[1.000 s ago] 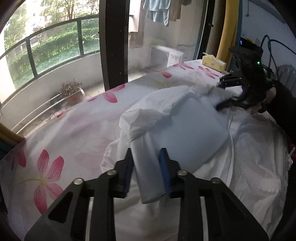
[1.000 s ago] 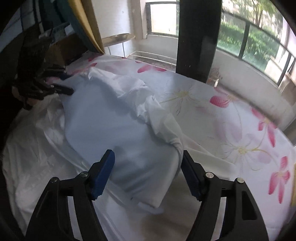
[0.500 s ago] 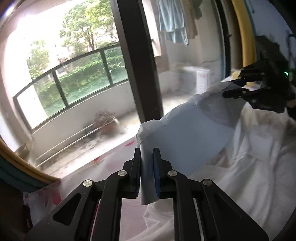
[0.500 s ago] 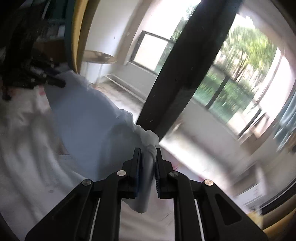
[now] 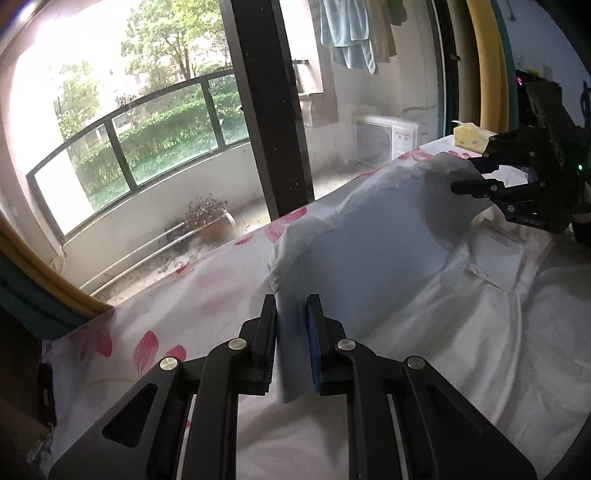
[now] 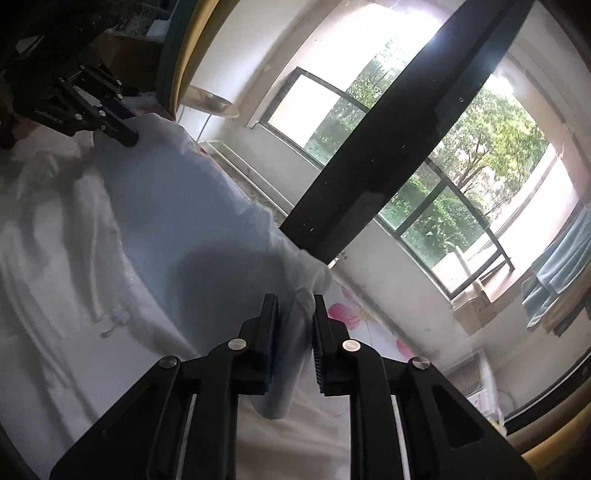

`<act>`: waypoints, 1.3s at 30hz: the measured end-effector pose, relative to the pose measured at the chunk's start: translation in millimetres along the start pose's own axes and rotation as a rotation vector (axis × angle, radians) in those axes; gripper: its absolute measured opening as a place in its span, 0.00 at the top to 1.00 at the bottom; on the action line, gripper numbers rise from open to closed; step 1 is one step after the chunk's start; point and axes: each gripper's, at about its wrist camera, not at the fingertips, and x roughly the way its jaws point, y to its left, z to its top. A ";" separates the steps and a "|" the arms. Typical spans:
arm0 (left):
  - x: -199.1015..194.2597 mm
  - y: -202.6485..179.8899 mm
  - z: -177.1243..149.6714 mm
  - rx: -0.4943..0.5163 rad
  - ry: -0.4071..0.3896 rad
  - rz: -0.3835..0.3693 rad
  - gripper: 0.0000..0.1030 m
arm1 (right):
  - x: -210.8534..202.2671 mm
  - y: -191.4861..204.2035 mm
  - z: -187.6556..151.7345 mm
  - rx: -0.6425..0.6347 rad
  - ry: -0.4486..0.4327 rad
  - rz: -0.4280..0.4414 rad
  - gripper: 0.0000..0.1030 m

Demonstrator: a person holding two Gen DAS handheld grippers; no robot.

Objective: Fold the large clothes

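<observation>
- Left claw clamped on a fold of the white garment; cloth fills the gap between the blue pads and a tail of it hangs below them.
- Right claw gripping another bunched edge of the same garment, cloth squeezed between its pads.
- Left wrist view: the right claw sits at far right, tips touching the raised far end of the garment.
- Right wrist view: the left claw sits top left, tips on the garment's other end.
- Garment lies on the bed, over the floral sheet; the stretch between the two claws is lifted and looks bluish in shade; the rest is rumpled flat.
- Yellow tissue box at the far end of the bed.
- Potted plant on the balcony beyond the glass.
- Blue towel hanging outside.
</observation>
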 end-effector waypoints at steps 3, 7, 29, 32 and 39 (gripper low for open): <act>-10.6 -5.9 -6.0 -0.009 0.008 -0.026 0.85 | -8.8 -6.5 -5.1 0.073 0.014 0.061 0.84; -24.2 -8.1 -17.4 -0.048 0.013 -0.067 0.85 | -17.3 -12.2 -15.1 0.135 0.027 0.107 0.84; -78.5 -14.5 -76.8 -0.146 0.117 -0.118 0.78 | -71.2 2.6 -52.8 0.240 0.187 0.208 0.69; -91.0 -3.0 -63.1 -0.217 0.047 -0.134 0.77 | -89.4 -7.9 -42.2 0.319 0.109 0.246 0.65; -64.7 4.8 -16.2 -0.308 -0.055 -0.197 0.58 | -57.1 -1.0 14.6 0.398 0.000 0.375 0.41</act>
